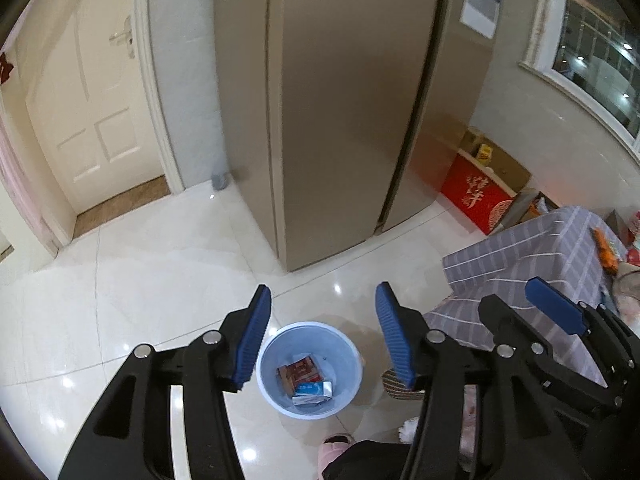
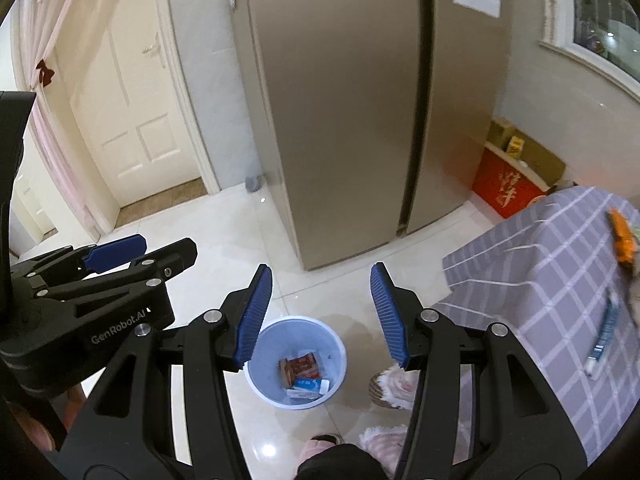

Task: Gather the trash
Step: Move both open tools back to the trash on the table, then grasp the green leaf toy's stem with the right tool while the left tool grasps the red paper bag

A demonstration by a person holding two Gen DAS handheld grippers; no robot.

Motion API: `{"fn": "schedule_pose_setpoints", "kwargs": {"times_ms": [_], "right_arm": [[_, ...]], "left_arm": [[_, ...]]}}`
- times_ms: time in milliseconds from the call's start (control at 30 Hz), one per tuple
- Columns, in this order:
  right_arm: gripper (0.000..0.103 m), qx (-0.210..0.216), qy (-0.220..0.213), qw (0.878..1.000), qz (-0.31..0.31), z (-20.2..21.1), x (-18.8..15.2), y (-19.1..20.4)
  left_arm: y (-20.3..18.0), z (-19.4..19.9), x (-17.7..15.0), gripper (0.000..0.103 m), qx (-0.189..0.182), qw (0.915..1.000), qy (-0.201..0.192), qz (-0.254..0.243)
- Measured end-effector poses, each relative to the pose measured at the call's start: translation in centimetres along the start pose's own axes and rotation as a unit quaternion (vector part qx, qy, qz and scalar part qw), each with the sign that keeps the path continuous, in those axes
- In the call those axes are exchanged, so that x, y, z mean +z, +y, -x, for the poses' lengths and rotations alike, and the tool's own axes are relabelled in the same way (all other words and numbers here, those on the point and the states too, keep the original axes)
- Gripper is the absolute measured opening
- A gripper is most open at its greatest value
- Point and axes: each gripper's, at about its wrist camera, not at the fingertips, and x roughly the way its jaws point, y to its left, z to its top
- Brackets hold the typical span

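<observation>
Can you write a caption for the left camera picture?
Open left gripper above blue bin holding two cartons.

- One light blue bin [image 1: 310,368] is seen on the floor.
- Two items are counted inside it: one red packet [image 1: 298,372] and one blue-and-white carton [image 1: 314,391].
- Two grippers are counted: left [image 1: 322,334], right [image 2: 320,312].

Open air straight down to the bin [image 1: 310,368] mouth at 6 o'clock, nothing across the rim. Blocked at 12 o'clock by the fridge [image 1: 340,120], at 3 o'clock by the checked tablecloth [image 2: 540,272]. Bare floor tiles [image 1: 140,280] free from 8 to 10 o'clock.
</observation>
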Motion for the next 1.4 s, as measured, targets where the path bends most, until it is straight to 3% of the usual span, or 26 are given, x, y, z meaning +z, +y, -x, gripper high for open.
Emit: {"fn": "schedule_pose_setpoints", "kwargs": {"times_ms": [433,633,833,1100,1400], "right_arm": [[0.056,-0.062,-0.071,0.994,-0.05,11.5,-2.6,-9.3],[0.058,-0.11,-0.09,0.986,-0.087,16.8,-5.0,-15.5],[0.063,-0.162,-0.09,0.973,-0.141,20.9,-9.2,-22.7],[0.069,-0.196,-0.068,0.959,-0.193,22.1,-13.0,-29.0],[0.069,-0.205,-0.05,0.95,-0.23,20.9,-14.8,-32.9]], "left_arm": [[-12.5,7.9,-1.0,0.059,-0.048,0.9939,-0.063,-0.077],[-20.8,10.6,-2.8,0.06,-0.085,0.9848,-0.076,-0.131],[-28.3,11.3,-5.4,0.061,-0.129,0.9729,-0.063,-0.181],[-35.4,9.2,-9.0,0.062,-0.167,0.9586,-0.02,-0.23],[-36.3,6.5,-7.3,0.062,-0.172,0.9635,-0.008,-0.205]]}}
